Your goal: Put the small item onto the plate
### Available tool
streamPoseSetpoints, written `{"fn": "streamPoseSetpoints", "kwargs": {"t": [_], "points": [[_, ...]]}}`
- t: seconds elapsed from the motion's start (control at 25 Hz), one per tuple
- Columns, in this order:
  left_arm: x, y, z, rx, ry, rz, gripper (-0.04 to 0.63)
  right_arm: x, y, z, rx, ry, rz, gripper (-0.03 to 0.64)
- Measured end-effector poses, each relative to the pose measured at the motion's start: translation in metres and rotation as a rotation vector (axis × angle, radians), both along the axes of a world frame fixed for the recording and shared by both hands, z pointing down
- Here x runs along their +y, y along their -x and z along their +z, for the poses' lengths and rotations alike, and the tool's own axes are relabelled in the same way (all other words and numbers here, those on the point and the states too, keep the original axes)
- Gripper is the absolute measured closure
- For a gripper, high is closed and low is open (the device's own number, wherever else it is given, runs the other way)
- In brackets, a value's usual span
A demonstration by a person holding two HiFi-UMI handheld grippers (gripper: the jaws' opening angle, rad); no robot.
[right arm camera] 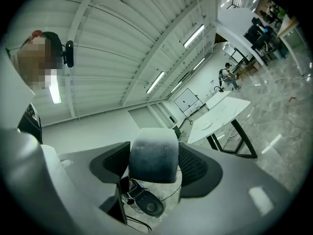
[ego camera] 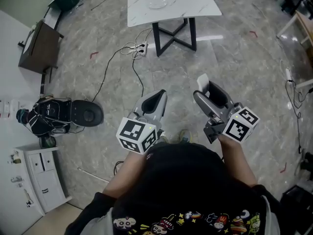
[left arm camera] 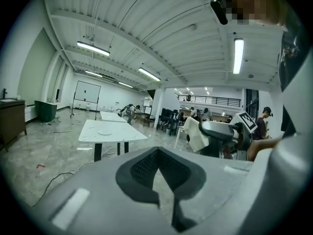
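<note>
I am struggling with the head view: the person's dark top is filling its lower part, and both hands are sitting behind the marker cubes. The small white block is showing there only as a pale end poking past the right tool, so I am not reading the grip from that view.

The right gripper view is settling it. The block is standing between the jaws with a pad against each side, held off the floor, so the tool is pinching it with its jaws set wide. The block is also covering the middle of that view. Below it a black round thing is lying on the floor with cables, too cropped for me to name.

The left tool is looking like one closed shape from above. In its own view the jaws are meeting at their far ends with nothing between them, and only a sliver of floor is showing through nearer the camera.

The left gripper view is giving me the right tool and block side-on.

The plate is sitting on the table, well apart from both tools. It is also appearing, very small, in the left gripper view and the right gripper view.
</note>
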State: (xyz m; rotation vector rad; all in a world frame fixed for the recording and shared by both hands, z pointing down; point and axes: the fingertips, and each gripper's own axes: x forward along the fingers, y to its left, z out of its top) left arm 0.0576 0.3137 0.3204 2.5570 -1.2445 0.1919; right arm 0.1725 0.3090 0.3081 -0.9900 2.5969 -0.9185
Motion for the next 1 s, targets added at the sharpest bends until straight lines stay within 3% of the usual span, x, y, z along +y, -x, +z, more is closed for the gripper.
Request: {"fn": "streamPoseSetpoints", "kwargs": {"t": [0.28, 0.44, 1.0], "points": [[-0.002, -0.019, 0.012, -0.003, 0.025, 0.007, 0.595, -0.016, -0.005, 0.007, 0.005, 0.017, -0.034, 0.281], [-0.018, -0.008, 0.015, 0.005, 0.023, -0.014, 0.595, -0.029, 0.005, 0.011, 0.017, 0.016, -0.045, 0.281], [-0.112, 0.044, 0.021, 0.029, 0.047, 0.039, 0.595, -0.109, 0.063, 0.012, 0.049, 0.034, -0.015, 0.282]]}}
